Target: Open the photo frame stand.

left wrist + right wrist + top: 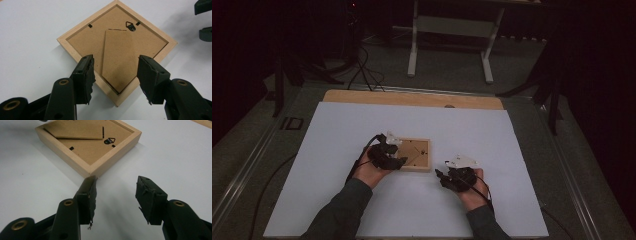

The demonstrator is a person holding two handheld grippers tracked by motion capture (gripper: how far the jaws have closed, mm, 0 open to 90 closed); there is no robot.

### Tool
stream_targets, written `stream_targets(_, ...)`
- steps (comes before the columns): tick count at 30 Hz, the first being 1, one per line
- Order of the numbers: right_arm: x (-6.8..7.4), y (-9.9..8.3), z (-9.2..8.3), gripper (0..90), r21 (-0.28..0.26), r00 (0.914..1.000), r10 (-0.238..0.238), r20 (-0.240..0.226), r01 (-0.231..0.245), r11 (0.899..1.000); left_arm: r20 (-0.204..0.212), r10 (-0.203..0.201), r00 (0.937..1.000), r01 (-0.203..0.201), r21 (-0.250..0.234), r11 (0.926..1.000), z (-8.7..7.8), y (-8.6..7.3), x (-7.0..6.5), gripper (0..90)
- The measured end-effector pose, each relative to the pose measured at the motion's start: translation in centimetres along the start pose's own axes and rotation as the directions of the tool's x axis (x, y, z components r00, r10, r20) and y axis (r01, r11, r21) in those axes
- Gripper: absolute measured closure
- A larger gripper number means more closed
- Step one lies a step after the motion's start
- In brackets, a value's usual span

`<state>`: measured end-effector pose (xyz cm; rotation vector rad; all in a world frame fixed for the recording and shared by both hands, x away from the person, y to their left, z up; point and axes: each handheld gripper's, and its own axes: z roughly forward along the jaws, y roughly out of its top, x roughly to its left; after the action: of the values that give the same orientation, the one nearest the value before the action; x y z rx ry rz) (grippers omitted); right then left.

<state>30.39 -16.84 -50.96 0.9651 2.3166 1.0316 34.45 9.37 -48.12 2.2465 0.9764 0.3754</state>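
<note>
While the frame (414, 154) lies face-down on the white sheet (337, 150) covering the bench, the high view has the left gripper (393, 150) over its near-left part and the right gripper (443, 176) off to its right, apart from it. Face-down placement exposes the backing, presumably so the back can be worked on.

Left gripper view: jaws apart, nothing pinched. The frame (75, 47) sits just ahead, one corner pointing in between the jaws, which straddle it above the wood; no contact that I can make out. The fold-out stand (117, 60) lies flat on the backing, its tip toward the gripper. The hanger (130, 25) and small tabs sit at the far side. Likely approach: lining up on the corner or the stand tip.

Right gripper view: jaws open, empty. The frame (110, 162) is ahead and left, its nearest corner just beyond the left jaw tip; touching or not, cannot tell. Likely waiting to brace it.
</note>
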Motion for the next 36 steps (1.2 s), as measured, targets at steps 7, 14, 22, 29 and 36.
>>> stream_targets(7,0.0,0.0,0.0,51.1,-0.001,1.0,0.001,-0.003,-0.001,1.0,-0.002,0.017,0.9999,-0.017,0.018,0.9997,0.7,0.3,-0.3,47.5)
stream_targets(14,0.2,0.1,0.0,56.1,-0.007,1.0,0.001,-0.006,-0.001,1.0,-0.007,0.029,0.9995,-0.029,0.037,0.9989,1.5,0.3,-0.5,47.5)
stream_targets(22,0.5,0.3,0.5,83.1,-0.023,0.9998,0.019,0.003,-0.019,1.0,-0.001,0.031,0.9995,-0.031,0.04,0.9987,1.9,0.3,-0.5,47.5)
stream_targets(29,1.3,1.1,1.3,89.5,-0.03,0.9999,-0.01,-0.012,0.01,0.999,0.003,0.035,0.9994,-0.035,0.039,0.9986,2.3,0.3,-0.6,47.4)
stream_targets(36,1.8,1.6,2.6,89.6,-0.029,0.9995,-0.003,-0.033,0.002,1.0,0.006,0.038,0.9992,-0.039,0.043,0.9983,2.6,0.3,-0.8,47.2)
